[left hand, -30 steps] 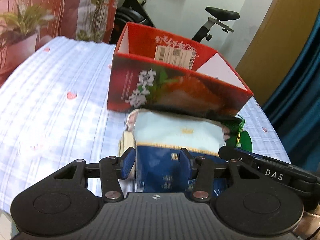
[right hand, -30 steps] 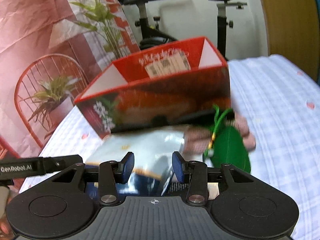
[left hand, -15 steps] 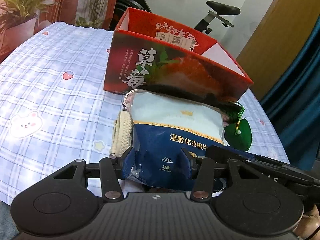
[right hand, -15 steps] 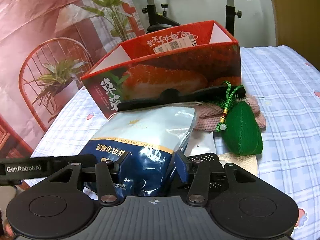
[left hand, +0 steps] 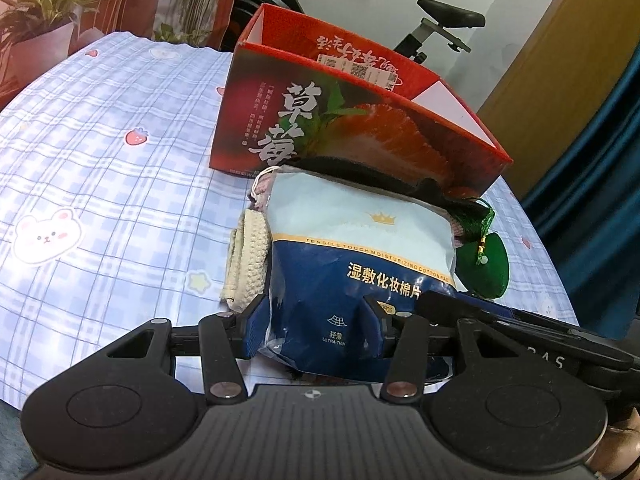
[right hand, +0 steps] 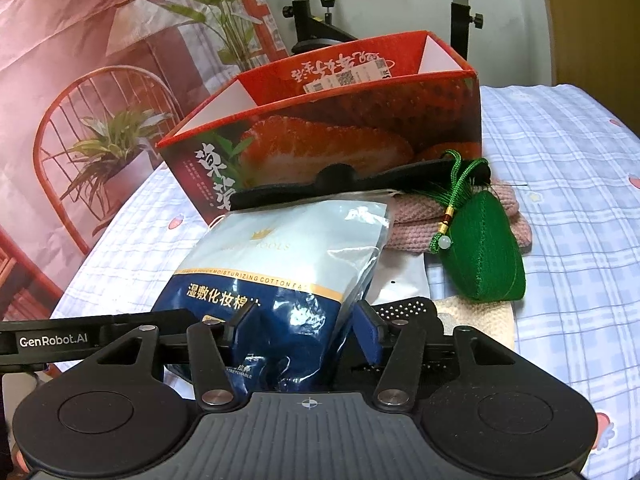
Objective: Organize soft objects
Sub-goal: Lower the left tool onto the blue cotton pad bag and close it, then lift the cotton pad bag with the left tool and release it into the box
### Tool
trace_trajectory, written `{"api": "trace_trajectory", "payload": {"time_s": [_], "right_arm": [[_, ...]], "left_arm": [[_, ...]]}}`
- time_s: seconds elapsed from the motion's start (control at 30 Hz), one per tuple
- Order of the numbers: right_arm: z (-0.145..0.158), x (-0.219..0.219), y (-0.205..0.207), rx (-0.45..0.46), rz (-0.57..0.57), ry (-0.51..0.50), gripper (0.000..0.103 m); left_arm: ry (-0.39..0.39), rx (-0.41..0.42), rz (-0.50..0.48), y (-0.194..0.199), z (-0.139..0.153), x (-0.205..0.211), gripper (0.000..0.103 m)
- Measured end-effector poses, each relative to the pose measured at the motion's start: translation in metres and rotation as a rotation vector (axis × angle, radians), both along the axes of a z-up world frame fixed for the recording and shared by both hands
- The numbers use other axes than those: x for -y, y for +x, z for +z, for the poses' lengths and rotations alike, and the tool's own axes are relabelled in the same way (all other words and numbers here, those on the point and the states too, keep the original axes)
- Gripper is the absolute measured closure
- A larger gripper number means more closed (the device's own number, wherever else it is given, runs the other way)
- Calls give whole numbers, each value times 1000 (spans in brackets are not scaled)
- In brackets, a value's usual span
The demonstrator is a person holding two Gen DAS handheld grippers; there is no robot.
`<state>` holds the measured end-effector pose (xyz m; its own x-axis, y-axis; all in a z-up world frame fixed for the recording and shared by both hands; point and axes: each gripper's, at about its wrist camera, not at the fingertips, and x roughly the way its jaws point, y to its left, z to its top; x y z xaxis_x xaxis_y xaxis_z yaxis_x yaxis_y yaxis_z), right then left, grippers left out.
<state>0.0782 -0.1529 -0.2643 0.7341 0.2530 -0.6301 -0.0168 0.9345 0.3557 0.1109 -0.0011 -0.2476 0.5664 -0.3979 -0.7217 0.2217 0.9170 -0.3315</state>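
I am holding the bag of cotton pads (left hand: 360, 264) at its dark blue bottom end with both sets of fingers: my left gripper (left hand: 316, 320) is pinching it from either side, and my right gripper (right hand: 300, 320) is pinching the same end beside it, the foil crumpling between the pads. The bag is lying in front of the red box (left hand: 352, 120), its pale top end pointing at the box's near wall and resting on the other soft things.

I am judging the bag to be light and puffy, with a slick film skin that could slide out of a weak pinch; it is giving way rather than resisting, so I am thinking the sealed bottom edge, where the film is doubled, is the surest place to hold, and nothing in it should break.

In front of the box too are a cream knitted cloth (left hand: 248, 256) to the left of the bag, a pink knitted cloth (right hand: 420, 224) and a green pouch (right hand: 488, 252) with a tassel to its right, and a black strip (right hand: 352, 184) lying against the box wall. All of this is sitting on the checked bench (left hand: 100, 184).

The box is standing open; I am seeing only bare inner walls and a label, and its floor is hidden from me
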Motion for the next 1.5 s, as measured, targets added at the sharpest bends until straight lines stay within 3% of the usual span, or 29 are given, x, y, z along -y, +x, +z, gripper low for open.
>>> {"api": "trace_trajectory", "payload": {"time_s": [0.13,0.2,0.47,0.63,0.7,0.9,1.27,1.5], "right_arm": [[-1,-1,1,-3,10,-10,57],[0,-2,0,1,20,-10,67],[-1,-1,1,2,35,-6,68],[-1,-2,0,-2,32,-4,69],[1,-2,-2,13,32,-1,75],[15,0,-9,89,43,13,78],[58,-5,-22,250,64,-23,79],[99,-3,-7,340,88,-55,79]], "left_arm": [[1,1,3,-1,-1,0,55],[6,5,2,-2,-1,1,56],[-32,-17,13,2,-8,-4,55],[-13,6,3,-2,-3,-1,57],[-26,15,0,-3,0,-3,60],[-110,51,8,-8,13,-16,62],[-160,250,-23,-27,70,-21,62],[-142,321,-33,-3,106,-12,62]]}}
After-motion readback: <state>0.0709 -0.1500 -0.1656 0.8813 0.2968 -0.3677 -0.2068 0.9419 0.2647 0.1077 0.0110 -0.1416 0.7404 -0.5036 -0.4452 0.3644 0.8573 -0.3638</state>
